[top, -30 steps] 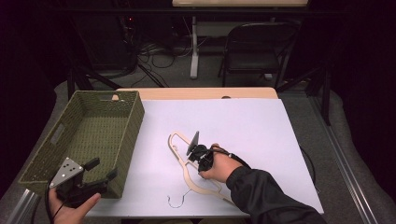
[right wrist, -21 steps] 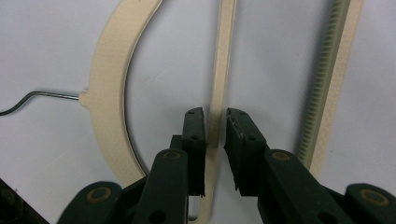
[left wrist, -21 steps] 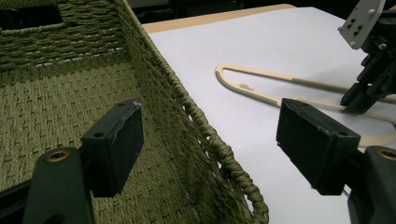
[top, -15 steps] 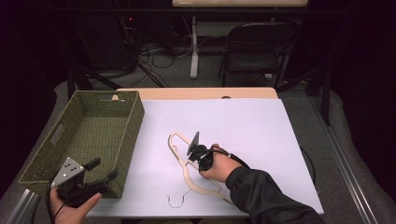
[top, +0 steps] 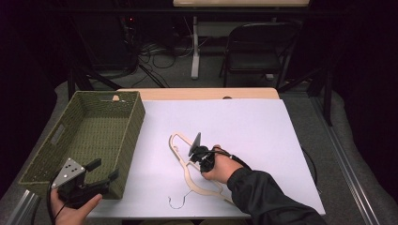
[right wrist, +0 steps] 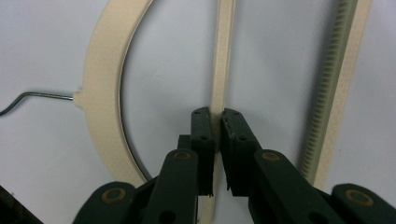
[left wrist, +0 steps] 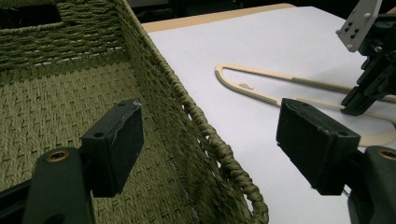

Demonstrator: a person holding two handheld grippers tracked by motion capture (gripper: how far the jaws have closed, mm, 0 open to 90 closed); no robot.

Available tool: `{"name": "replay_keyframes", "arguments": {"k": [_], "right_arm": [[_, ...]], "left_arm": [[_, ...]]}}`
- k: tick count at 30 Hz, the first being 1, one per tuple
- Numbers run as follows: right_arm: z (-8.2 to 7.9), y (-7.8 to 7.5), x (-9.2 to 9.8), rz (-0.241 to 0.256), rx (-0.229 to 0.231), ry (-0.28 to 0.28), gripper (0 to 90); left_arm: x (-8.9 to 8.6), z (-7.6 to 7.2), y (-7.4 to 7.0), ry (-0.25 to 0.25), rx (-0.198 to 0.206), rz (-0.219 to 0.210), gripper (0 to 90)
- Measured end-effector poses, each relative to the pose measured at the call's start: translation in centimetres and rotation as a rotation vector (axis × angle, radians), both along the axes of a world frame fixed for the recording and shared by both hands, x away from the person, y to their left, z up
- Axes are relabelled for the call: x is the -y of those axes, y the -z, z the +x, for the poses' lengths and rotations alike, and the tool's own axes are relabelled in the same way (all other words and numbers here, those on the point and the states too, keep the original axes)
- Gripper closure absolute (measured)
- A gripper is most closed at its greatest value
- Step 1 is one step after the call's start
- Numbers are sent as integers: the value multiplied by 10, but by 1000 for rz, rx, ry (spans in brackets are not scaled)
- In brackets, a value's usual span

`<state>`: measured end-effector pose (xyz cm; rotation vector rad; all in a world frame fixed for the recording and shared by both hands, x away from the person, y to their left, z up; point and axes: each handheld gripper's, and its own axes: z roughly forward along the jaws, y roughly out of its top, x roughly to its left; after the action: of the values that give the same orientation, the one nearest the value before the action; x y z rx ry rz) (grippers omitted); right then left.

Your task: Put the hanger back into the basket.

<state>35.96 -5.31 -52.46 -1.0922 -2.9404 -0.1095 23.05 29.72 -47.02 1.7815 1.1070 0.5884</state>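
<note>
The right gripper (right wrist: 217, 122) has pinched the cream plastic hanger (top: 185, 154) at frame centre; lifting into the green woven basket (top: 133, 123) remains. The left gripper (left wrist: 210, 144) waits wide.

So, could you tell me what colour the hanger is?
Cream, with a metal hook; the hanger shows best in the right gripper view.

The hanger (top: 197, 171) runs partly under the right claw (top: 195, 149) and sleeve near the bench's front edge; the basket's (left wrist: 196, 140) far wall is cropped.
</note>
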Motion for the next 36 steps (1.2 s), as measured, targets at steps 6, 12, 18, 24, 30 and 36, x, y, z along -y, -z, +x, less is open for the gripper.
{"name": "replay_keyframes", "arguments": {"k": [6,12,18,24,30,36], "right_arm": [[1,-2,1,11,-17,19,854],[1,-4,3,21,-36,25,858],[2,-9,6,25,-42,23,860],[1,-12,11,96,-55,36,862],[2,-20,13,97,-42,48,863],[3,-26,16,129,-38,45,862]], "left_arm": [[1,0,0,2,2,-1,232],[3,-1,-1,9,2,3,233],[5,-2,-1,15,7,9,236],[7,-2,-1,17,8,17,238],[8,-2,-1,23,11,19,242],[13,-2,-1,36,11,27,246]]}}
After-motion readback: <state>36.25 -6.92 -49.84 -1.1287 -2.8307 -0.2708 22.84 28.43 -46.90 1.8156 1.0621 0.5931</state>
